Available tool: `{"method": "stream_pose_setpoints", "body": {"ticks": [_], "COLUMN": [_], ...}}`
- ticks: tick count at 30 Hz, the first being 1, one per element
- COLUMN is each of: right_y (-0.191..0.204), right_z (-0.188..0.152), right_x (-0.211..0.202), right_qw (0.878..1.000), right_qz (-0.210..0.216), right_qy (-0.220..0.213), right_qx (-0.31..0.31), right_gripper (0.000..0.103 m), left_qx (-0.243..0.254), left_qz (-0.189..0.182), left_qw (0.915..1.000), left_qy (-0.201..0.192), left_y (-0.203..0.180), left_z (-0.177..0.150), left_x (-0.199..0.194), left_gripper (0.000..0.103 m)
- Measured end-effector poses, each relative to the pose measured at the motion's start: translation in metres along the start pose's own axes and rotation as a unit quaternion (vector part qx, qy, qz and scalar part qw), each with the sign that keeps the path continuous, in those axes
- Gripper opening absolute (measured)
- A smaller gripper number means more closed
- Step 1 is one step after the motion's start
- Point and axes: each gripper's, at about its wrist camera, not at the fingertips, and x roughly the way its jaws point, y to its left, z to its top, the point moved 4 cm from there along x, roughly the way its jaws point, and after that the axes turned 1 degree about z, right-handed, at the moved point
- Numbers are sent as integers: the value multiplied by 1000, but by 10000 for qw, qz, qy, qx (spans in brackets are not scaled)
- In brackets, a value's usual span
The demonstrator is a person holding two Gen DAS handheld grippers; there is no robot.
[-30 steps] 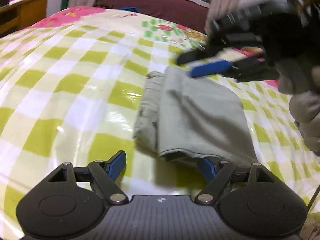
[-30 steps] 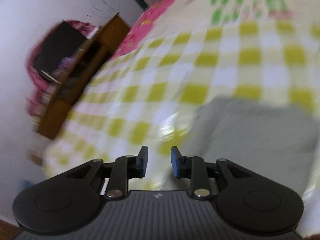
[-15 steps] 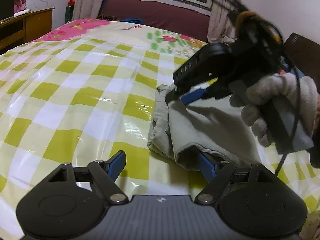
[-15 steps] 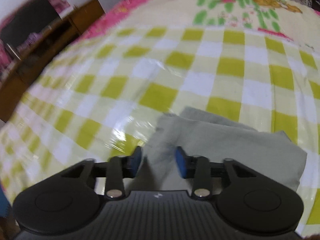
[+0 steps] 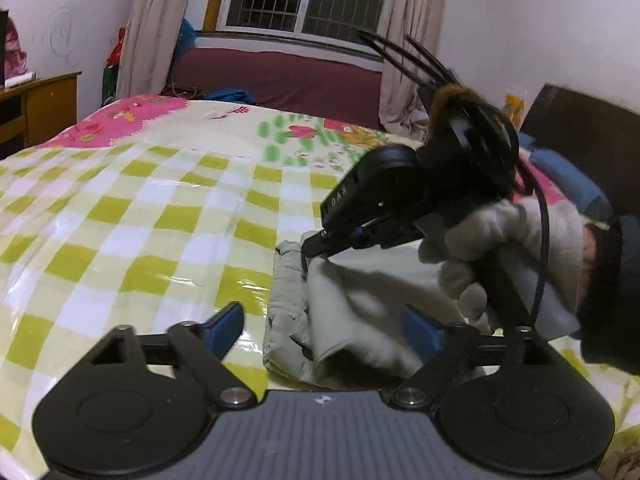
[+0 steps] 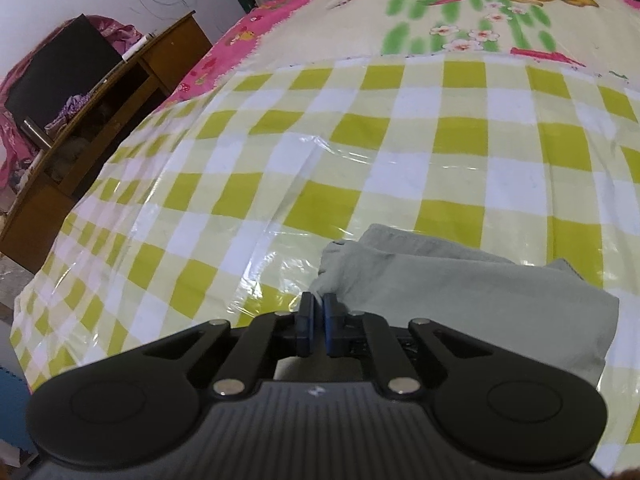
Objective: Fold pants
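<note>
1. The bed (image 5: 120,216) fills both views, covered by a glossy sheet of green, white and pale-yellow checks, with a pink and floral print at its far end.
2. A wooden desk (image 6: 100,120) stands off the bed's left side, against the white wall.
3. The pants (image 5: 352,312) – grey, folded into a compact bundle – lie on the checked sheet at the near right of the left wrist view.
4. The left hand-held gripper (image 5: 324,328) is released, its blue fingers spread wide – the near end of the bundle lies between them.
5. The right hand-held gripper (image 6: 316,320) is clenched on the pants, pinching a fold at the bundle's far left corner; in the left wrist view a white-gloved hand (image 5: 504,248) holds it above the cloth.
</note>
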Motion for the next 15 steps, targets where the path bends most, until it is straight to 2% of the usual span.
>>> {"method": "stream_pose_setpoints", "body": {"ticks": [4, 6, 7, 8, 10, 13, 15], "right_y": [-1, -2, -2, -2, -1, 3, 4], "right_z": [3, 5, 6, 8, 13, 21, 23], "right_x": [1, 2, 2, 2, 2, 0, -3], "right_qw": [10000, 9999, 9999, 9998, 9997, 9995, 9992], "right_qz": [47, 84, 101, 120, 176, 203, 251], "right_qy": [-46, -55, -56, -72, -118, -238, -299], "right_qx": [38, 73, 91, 106, 105, 25, -46], "right_gripper": [4, 4, 4, 3, 1, 1, 1], "left_qx": [162, 241, 248, 209, 100, -14, 79], "left_qz": [200, 257, 213, 138, 187, 241, 466], "left_qw": [9994, 9982, 9975, 9966, 9954, 9966, 9962], "left_qy": [232, 482, 630, 786, 932, 791, 738], "left_y": [-7, -10, -10, -10, -4, 7, 14], "left_z": [-2, -4, -5, -6, -6, 0, 2], "left_x": [27, 46, 55, 63, 73, 68, 66], "left_gripper": [98, 76, 57, 45, 34, 31, 28]}}
